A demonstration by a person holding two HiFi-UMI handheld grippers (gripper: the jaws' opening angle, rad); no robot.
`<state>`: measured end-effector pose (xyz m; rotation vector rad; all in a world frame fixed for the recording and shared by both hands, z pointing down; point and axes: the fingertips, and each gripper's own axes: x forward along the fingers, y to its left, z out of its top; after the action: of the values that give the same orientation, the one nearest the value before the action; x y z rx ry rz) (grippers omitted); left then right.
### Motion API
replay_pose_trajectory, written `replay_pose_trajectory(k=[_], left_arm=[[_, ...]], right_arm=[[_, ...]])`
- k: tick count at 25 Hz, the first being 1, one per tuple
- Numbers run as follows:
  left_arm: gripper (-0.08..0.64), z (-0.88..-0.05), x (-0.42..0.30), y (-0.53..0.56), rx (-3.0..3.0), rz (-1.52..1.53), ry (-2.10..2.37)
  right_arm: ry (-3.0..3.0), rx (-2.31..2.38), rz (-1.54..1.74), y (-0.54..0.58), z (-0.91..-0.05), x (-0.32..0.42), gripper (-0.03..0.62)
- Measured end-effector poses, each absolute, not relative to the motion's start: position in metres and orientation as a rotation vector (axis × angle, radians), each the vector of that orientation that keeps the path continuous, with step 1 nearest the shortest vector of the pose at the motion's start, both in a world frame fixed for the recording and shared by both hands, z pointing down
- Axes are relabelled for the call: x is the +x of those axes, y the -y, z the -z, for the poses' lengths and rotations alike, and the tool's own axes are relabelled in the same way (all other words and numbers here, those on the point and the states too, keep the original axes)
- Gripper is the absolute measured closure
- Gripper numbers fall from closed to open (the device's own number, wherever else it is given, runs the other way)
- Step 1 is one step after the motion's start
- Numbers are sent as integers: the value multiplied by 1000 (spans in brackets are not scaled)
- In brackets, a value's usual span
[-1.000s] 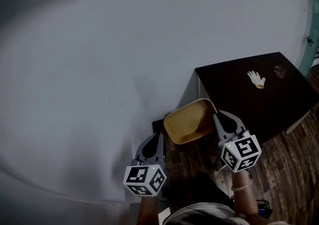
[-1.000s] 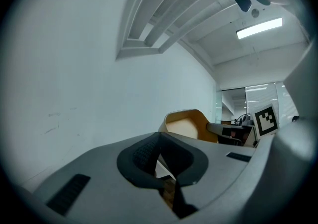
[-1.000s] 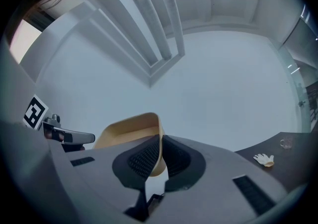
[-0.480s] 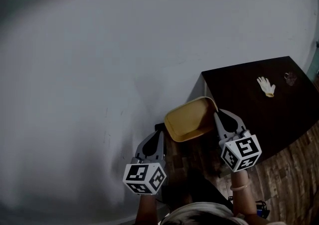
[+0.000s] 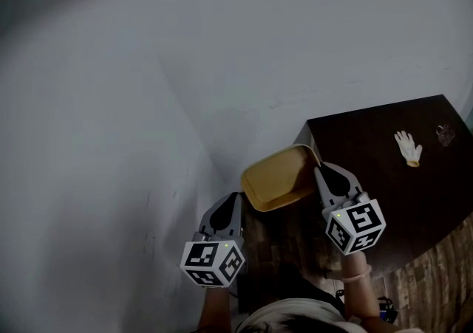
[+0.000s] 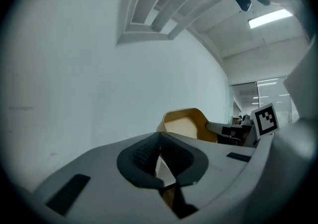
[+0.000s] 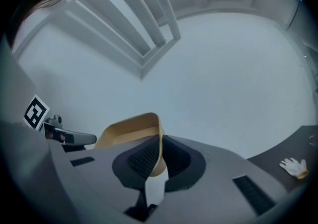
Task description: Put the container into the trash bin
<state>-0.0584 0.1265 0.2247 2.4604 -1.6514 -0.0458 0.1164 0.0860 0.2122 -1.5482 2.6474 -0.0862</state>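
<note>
While the right hand-held gripper [image 5: 319, 171] held a yellow container [image 5: 277, 176] in the air, its jaws were closed on the container's right-hand rim; the right gripper view showed the thin yellow wall pinched between the two dark ribbed pads. The container was a shallow tray with rounded corners, its hollow side turned up toward the head camera. It hung in front of a plain white wall [image 5: 222, 66], at the near left corner of a dark table [image 5: 369, 191]. The left hand-held gripper [image 5: 235, 200] sat lower and to the left, its tips just beside the container's left corner. In the left gripper view its jaws were narrow, pads meeting at the tip with nothing between them, and the container showed just beyond them. A white glove [image 5: 408, 148] lay flat on the table, well apart from the container, with a small clear thing [image 5: 446, 133], too small to tell, near it. Dark wooden floor [image 5: 443, 272] showed past the table's edge, at the lower right of the head view.
</note>
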Motion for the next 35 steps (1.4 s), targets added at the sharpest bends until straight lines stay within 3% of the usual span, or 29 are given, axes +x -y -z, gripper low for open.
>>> replay_pose_trajectory(k=[6, 15, 35], left_arm=[[540, -236, -54, -22, 2428, 24, 1632], [540, -246, -58, -14, 2390, 27, 1716], [540, -353, -117, 130, 2347, -57, 1620]], right_arm=[[-2667, -1539, 158, 18, -223, 117, 571], [-2701, -1491, 181, 38, -244, 112, 571], [-2745, -1712, 227, 166, -341, 45, 569]])
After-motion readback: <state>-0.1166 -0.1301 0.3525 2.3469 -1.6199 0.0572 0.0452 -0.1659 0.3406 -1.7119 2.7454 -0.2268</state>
